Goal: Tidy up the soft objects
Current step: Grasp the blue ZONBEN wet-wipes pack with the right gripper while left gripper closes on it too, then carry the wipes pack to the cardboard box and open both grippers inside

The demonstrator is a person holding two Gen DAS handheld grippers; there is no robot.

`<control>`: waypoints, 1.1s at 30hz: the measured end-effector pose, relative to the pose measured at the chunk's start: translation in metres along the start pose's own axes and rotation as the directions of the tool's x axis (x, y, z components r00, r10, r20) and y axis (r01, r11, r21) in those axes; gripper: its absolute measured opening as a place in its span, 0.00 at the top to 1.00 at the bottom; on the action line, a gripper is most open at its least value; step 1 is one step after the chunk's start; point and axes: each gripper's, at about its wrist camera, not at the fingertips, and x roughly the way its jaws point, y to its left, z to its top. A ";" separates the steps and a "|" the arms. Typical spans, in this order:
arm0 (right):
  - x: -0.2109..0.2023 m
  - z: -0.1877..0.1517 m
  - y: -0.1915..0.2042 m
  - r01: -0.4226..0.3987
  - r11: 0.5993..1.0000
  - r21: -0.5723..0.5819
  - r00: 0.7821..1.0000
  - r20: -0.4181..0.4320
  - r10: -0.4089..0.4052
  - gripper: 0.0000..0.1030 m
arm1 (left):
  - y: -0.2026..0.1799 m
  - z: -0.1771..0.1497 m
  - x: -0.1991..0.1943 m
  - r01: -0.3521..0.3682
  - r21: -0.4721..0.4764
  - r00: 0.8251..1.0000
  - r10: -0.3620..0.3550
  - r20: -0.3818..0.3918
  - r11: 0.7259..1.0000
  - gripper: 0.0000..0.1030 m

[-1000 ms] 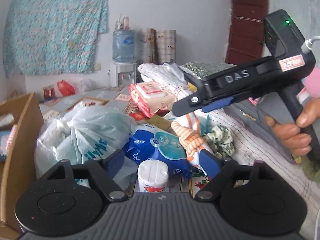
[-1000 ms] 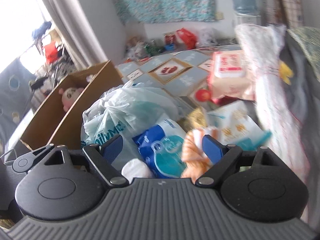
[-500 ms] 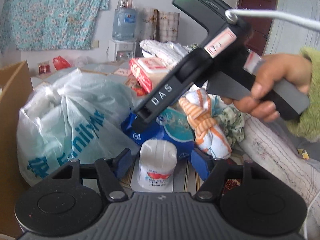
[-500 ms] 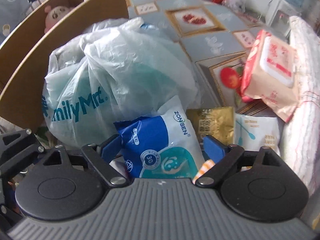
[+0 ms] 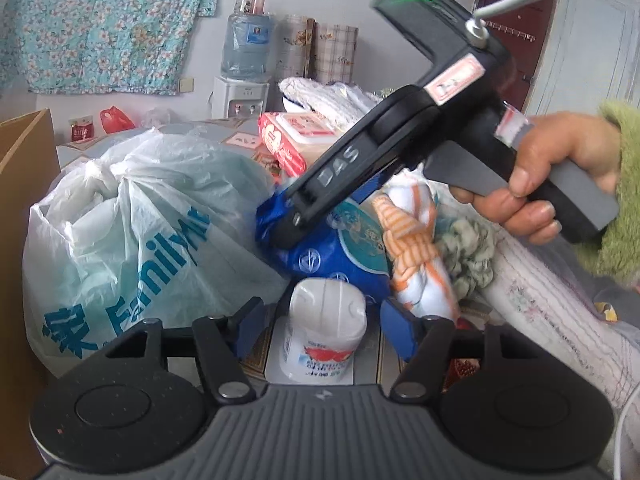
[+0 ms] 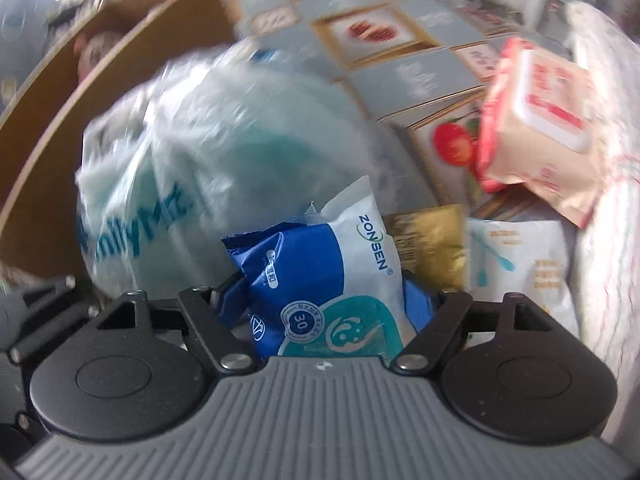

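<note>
The right tool (image 6: 324,300) has dropped onto the blue-and-white pack (image 6: 320,276); its jaws are closing with the pack between them, though I can't tell whether the pads press yet. At ten o'clock from it bulges the plastic bag (image 6: 192,168). The left tool (image 5: 316,320) hovers, jaws opening around the white tissue roll (image 5: 324,332) without touching. My read: the pack is the next item to be sorted, likely into the cardboard box (image 6: 52,120).

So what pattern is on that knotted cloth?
Orange and white stripes on the knotted cloth, clearest in the left wrist view.
</note>
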 end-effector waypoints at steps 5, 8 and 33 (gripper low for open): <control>-0.031 -0.011 -0.044 -0.139 0.963 0.230 0.977 0.191 0.095 0.27 | -0.004 0.004 -0.004 0.007 -0.008 0.999 -0.007 0.042 1.000 0.23; -0.046 -0.022 -0.056 -0.204 0.935 0.291 0.950 0.288 0.118 0.27 | -0.010 0.008 -0.005 -0.003 0.004 0.998 0.002 0.069 1.000 0.20; -0.110 -0.067 -0.009 -0.316 0.925 0.211 0.876 0.439 0.199 0.26 | -0.032 0.047 -0.019 -0.010 0.001 0.981 0.009 0.192 1.000 0.54</control>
